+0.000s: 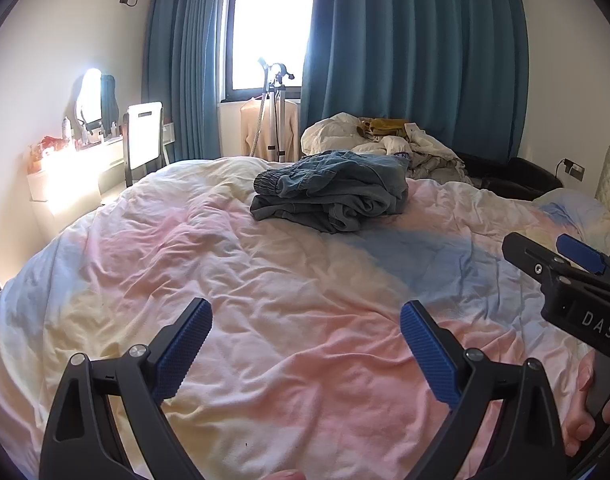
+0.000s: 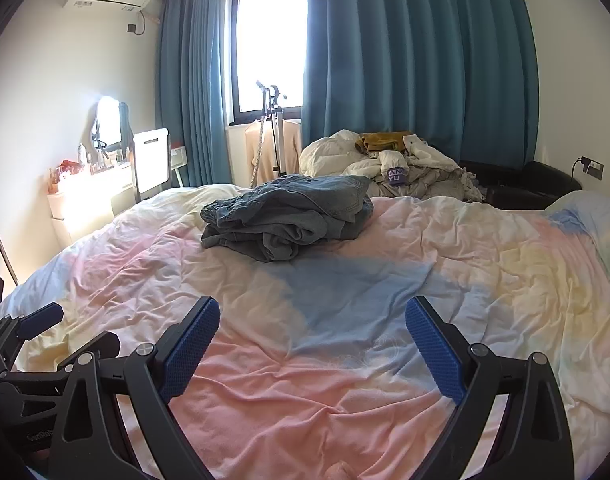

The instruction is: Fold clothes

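A crumpled heap of grey-blue denim clothing (image 1: 331, 194) (image 2: 285, 216) lies on the pastel bedcover (image 1: 265, 280) (image 2: 485, 260), past the middle of the bed. My left gripper (image 1: 306, 312) hovers open over the near part of the cover, well short of the heap, with nothing between its blue pads. My right gripper (image 2: 311, 312) is likewise open and empty above the cover. In the left wrist view the right gripper (image 1: 545, 248) shows at the right edge with a hand (image 1: 585, 412) below it. The left gripper (image 2: 65, 328) shows at the lower left of the right wrist view.
A pile of white bedding and clothes with a mustard garment (image 1: 385, 138) (image 2: 385, 160) lies beyond the bed by the blue curtains (image 1: 417, 52). A steamer stand (image 1: 275, 112) stands at the window. A white chair (image 1: 145, 140) and a cluttered dressing table (image 1: 73, 168) stand on the left.
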Demonstrator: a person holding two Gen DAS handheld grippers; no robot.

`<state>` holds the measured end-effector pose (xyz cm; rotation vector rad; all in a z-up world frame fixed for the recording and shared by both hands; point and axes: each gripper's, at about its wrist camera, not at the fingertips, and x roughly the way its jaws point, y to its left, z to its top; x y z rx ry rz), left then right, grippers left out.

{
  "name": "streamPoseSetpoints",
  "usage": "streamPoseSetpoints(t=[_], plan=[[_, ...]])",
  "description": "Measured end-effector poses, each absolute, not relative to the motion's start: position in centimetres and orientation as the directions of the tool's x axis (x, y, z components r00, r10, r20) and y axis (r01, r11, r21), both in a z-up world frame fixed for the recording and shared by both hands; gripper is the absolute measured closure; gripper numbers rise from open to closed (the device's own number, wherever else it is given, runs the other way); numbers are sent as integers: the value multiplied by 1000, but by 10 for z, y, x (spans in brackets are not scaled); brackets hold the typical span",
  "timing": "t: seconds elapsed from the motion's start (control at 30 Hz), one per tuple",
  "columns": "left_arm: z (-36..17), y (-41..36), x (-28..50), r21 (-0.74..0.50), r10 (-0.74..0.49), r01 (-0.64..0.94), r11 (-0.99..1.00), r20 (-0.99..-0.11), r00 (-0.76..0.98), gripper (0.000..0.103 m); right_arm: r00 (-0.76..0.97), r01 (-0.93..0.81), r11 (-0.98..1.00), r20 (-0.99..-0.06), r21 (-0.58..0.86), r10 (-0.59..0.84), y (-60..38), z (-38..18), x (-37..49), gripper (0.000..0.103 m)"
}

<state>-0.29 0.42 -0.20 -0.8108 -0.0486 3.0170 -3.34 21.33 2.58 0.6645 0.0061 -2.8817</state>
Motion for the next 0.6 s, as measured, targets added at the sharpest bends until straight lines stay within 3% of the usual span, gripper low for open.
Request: streamPoseSetpoints(t=[0.6], plan=[[-4, 7, -3, -30, 31, -18, -999, -503, -863, 6, -881, 177, -983, -440, 37, -175, 215, 30, -38, 7]])
